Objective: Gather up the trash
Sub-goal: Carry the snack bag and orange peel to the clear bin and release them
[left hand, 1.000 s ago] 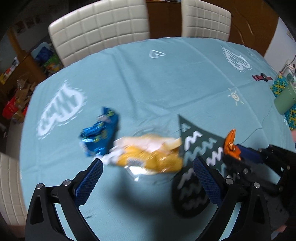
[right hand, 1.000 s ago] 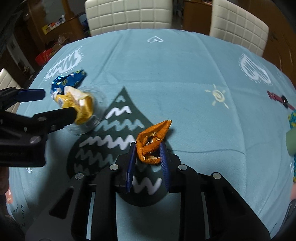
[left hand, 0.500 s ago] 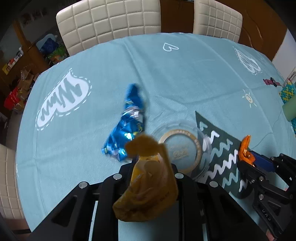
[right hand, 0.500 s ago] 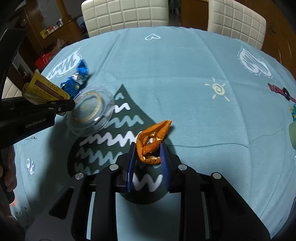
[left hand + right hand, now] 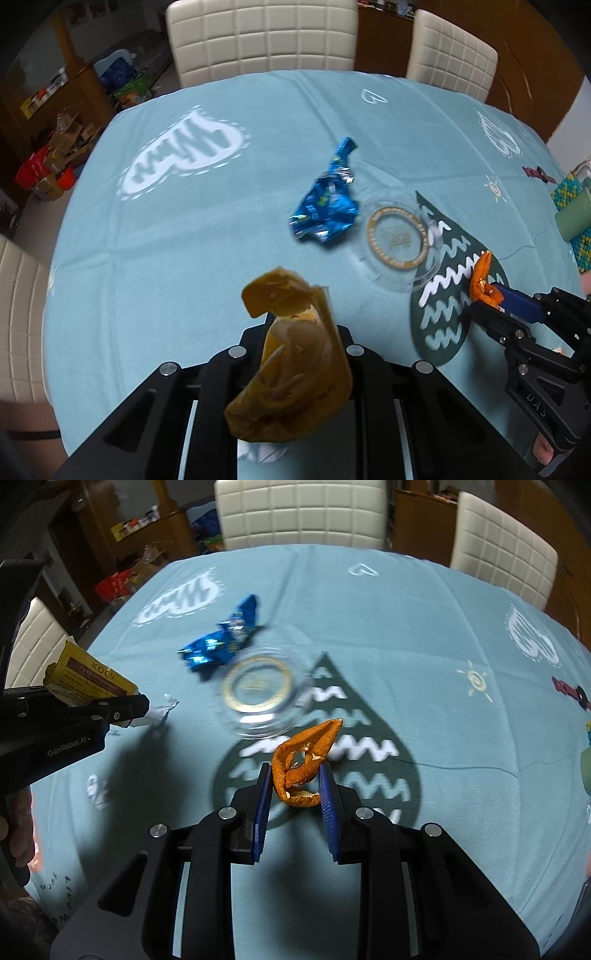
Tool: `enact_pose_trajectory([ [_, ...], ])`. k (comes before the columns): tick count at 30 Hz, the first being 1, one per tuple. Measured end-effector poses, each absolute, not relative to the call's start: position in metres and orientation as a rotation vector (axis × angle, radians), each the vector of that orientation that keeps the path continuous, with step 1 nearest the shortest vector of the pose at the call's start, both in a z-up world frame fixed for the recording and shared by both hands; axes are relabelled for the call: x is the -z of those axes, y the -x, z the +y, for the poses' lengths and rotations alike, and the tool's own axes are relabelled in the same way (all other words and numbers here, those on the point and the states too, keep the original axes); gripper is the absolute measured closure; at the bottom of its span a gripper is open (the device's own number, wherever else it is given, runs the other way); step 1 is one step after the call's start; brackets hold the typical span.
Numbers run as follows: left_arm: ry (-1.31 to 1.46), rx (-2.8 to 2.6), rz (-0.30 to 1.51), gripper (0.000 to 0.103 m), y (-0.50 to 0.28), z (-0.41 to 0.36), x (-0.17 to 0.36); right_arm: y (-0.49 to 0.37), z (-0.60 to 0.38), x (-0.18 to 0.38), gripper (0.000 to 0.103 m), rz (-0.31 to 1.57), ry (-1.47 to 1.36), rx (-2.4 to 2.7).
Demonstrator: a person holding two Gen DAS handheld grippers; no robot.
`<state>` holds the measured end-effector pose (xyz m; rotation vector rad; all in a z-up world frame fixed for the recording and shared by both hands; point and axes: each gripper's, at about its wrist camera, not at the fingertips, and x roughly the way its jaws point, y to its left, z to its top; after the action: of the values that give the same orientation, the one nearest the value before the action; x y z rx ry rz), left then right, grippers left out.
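The left tool (image 5: 295,350) pinches a yellow wrapper (image 5: 291,362); the right tool (image 5: 295,786) pinches an orange peel (image 5: 303,764). Both hang above the counter (image 5: 184,240); the loosely held peel could drop.

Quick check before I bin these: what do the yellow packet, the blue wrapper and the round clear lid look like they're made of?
Yellow packet: thin printed plastic film, probably; it creases and curls.
Blue wrapper: metallised foil, judging by its silver glints and sharp crumples.
Clear lid: rigid transparent plastic, gold printed ring; the cloth shows through.
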<state>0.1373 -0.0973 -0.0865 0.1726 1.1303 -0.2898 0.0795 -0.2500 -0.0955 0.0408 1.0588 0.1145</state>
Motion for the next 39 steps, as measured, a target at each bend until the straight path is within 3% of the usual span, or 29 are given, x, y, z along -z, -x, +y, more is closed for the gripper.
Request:
enact_pose_trajectory([
  [39,0.063,-0.057,1.060,0.085,-0.080,0.217,0.064,-0.102,0.089,0.066,0.075,1.017,0.301,-0.580],
])
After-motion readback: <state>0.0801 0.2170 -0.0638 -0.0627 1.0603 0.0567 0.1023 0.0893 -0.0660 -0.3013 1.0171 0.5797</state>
